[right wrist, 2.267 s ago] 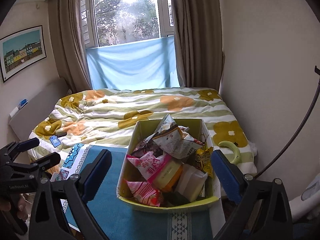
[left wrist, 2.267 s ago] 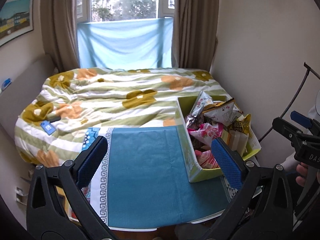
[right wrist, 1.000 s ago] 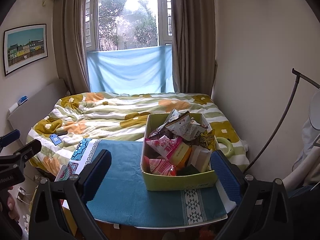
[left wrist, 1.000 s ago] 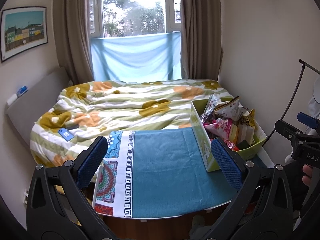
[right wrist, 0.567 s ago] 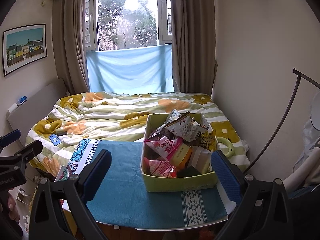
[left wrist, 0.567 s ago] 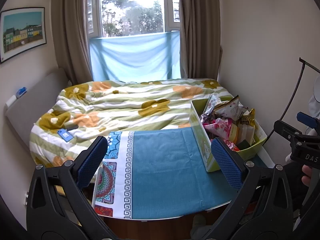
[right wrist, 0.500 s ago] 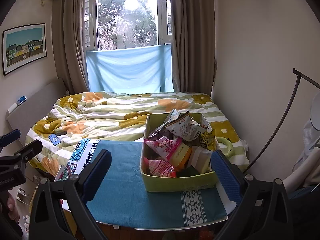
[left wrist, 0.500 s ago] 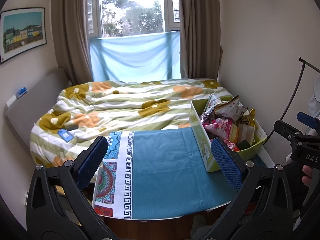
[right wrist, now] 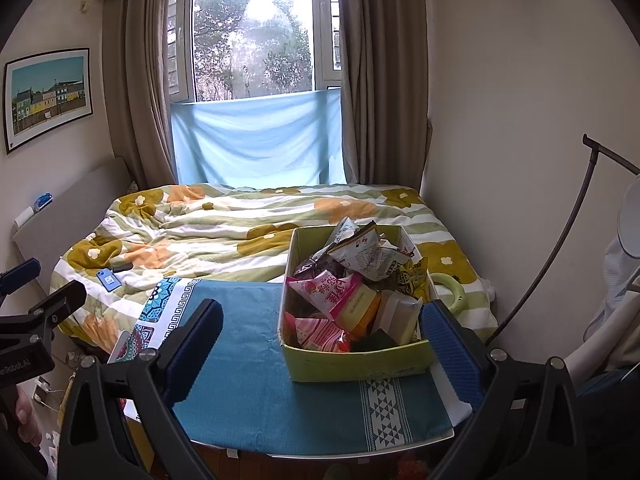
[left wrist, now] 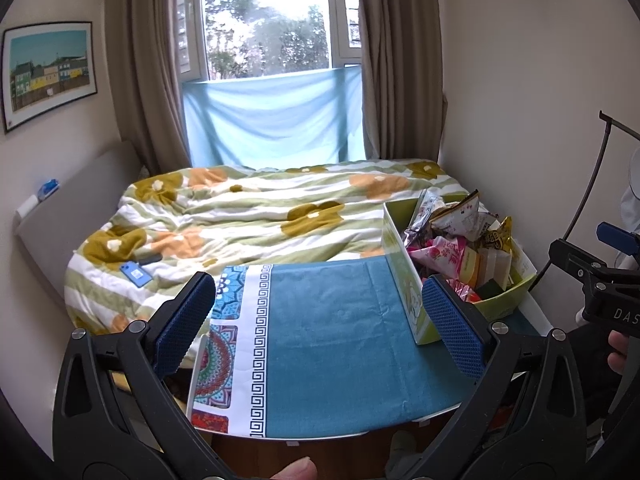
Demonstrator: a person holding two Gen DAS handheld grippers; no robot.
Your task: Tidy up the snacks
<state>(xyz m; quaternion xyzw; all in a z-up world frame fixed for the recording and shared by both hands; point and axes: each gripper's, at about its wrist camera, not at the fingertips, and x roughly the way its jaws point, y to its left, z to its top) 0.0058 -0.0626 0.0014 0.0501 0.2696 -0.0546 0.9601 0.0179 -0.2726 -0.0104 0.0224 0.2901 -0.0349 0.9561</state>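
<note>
A yellow-green cardboard box heaped with several snack packets stands on the right part of a table draped in a teal cloth. A pink packet and a silver-white bag lie on top. My left gripper is open over the bare cloth, left of the box, holding nothing. My right gripper is open too, back from the table's near edge, and the box shows between its blue pads.
Behind the table is a bed with a flowered striped quilt, a blue card lying on it. A green ring lies on the bed by the box. A wall and a dark curved rod stand at the right.
Both grippers have drawn back and up from the table since 2.3 s ago; the box now looks smaller and farther. Over the last second almost nothing moves. Both stay open.
</note>
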